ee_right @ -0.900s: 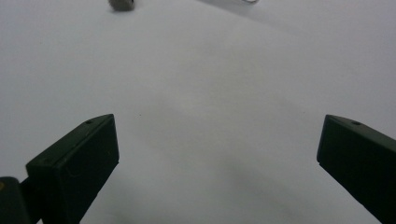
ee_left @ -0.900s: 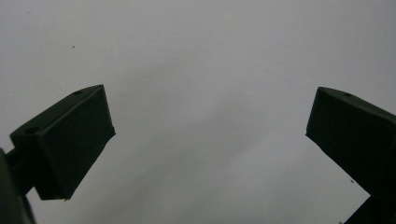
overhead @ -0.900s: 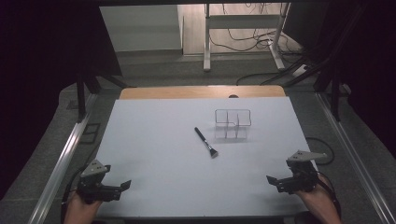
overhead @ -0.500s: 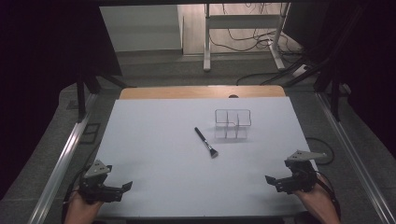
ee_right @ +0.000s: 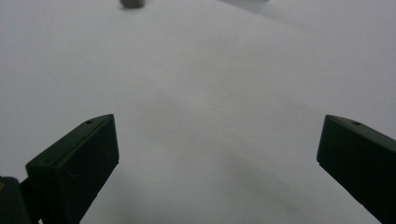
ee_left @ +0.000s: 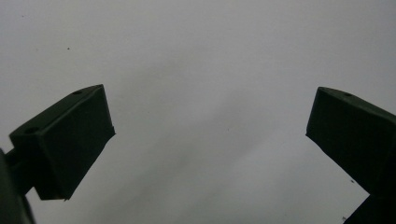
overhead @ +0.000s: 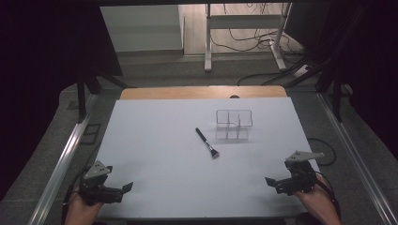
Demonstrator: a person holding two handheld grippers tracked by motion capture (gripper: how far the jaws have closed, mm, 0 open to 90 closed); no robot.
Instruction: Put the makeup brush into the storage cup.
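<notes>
White tabletop (overhead: 155, 154) in a dark room, brush (overhead: 207, 142) beside clear organizer (overhead: 233, 124); both grippers' jaws wide, empty.

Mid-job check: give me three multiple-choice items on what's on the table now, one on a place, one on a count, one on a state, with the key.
1. Where does the brush lie relative to the clear organizer?
A. Inside it
B. On the table beside it, on the left tongs' side, nearer the person
C. Behind it, at the wooden edge

2. How many loose things lie on the white table?
A. Two
B. Four
C. Six

3. How do the left tongs and right tongs stand?
A. Both shut on the brush
B. One open, one shut
C. Both open and empty

Key: 1 B, the high view shows the brush on bare table, apart from the organizer. 2 A, just brush and organizer. 3 C, each gripper view shows jaws wide apart over bare table.
</notes>
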